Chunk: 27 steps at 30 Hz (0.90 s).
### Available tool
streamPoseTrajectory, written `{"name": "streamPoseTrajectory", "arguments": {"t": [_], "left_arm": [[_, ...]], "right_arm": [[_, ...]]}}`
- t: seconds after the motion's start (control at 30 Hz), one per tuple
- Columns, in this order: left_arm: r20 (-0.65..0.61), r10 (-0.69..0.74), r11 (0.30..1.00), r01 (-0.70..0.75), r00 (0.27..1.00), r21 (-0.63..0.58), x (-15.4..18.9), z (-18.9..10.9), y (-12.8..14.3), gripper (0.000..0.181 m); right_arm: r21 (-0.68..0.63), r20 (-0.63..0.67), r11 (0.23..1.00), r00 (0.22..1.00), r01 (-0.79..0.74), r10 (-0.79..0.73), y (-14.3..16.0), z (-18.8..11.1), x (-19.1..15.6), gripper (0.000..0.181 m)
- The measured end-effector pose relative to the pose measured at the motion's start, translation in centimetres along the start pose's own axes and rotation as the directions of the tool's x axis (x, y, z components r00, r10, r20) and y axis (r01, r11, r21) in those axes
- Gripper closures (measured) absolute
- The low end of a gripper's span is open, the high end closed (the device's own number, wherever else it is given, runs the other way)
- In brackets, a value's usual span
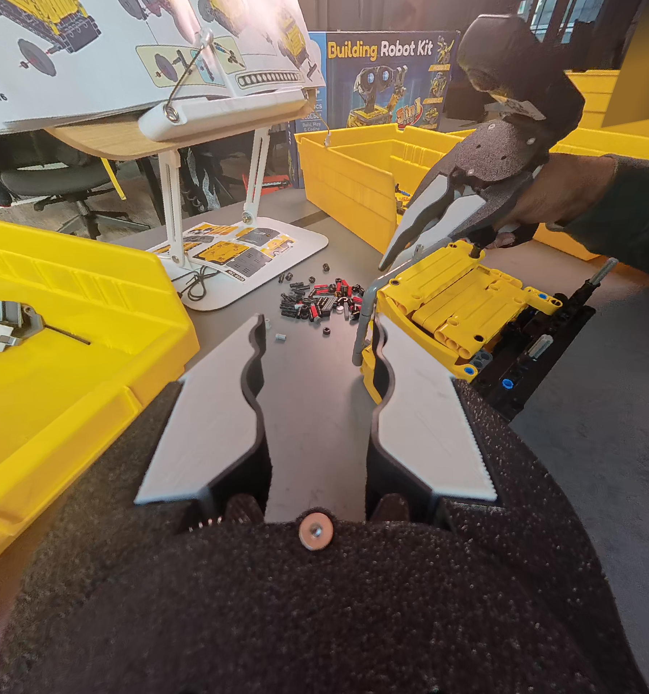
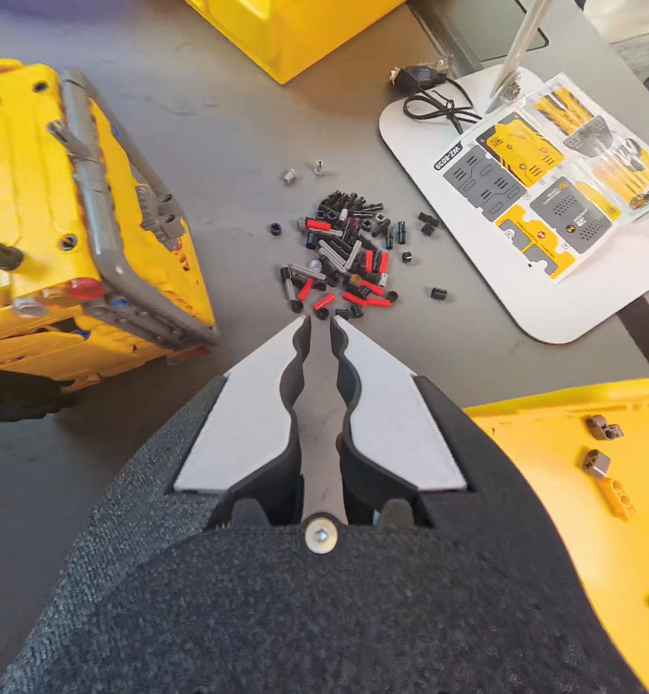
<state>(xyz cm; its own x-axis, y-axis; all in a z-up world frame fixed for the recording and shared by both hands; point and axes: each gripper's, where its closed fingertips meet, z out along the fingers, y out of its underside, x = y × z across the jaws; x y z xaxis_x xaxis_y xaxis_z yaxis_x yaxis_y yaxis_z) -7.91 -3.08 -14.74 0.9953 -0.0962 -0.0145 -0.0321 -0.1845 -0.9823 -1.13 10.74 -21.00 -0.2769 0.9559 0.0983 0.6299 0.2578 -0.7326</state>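
Both wrist views look down close, sharing the pin pile (image 1: 321,298) (image 2: 347,259)

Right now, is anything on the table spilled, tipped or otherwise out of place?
Small black, red and grey pins lie loose in a heap on the table rather than in a yellow bin, with a few strays around it. The yellow model lies tilted.

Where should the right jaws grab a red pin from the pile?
Take the red pin at the pile's near edge, across its middle, coming straight down. It lies flat and mostly apart from its neighbours, just ahead of the right gripper, whose jaws stand narrowly open. Pins deeper in are probably too tangled.
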Motion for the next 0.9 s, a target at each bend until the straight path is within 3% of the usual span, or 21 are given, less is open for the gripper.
{"name": "streamPoseTrajectory", "arguments": {"t": [0.27,0.67,0.73,0.9], "left_arm": [[-0.008,-0.012,1.000,0.012,1.000,-0.012,-0.1,0.1,0.4,0.125],[-0.006,-0.011,1.000,0.011,1.000,-0.011,-0.2,0.0,0.3,0.125],[0.000,-0.006,1.000,0.006,1.000,-0.014,-0.4,0.0,0.4,0.126],[0.008,0.000,1.000,0.000,1.000,-0.007,-0.5,-0.1,0.1,0.126]], "right_arm": [[-0.074,0.029,0.997,0.999,0.016,-0.014,1.2,2.6,-0.3,0.175],[-0.130,0.075,0.991,0.997,0.032,-0.022,1.3,3.3,0.1,0.175],[-0.132,0.095,0.990,0.995,0.055,-0.043,1.7,2.6,-0.4,0.175],[-0.158,0.141,0.979,0.984,0.126,-0.104,3.8,-2.4,-3.1,0.175]]}}
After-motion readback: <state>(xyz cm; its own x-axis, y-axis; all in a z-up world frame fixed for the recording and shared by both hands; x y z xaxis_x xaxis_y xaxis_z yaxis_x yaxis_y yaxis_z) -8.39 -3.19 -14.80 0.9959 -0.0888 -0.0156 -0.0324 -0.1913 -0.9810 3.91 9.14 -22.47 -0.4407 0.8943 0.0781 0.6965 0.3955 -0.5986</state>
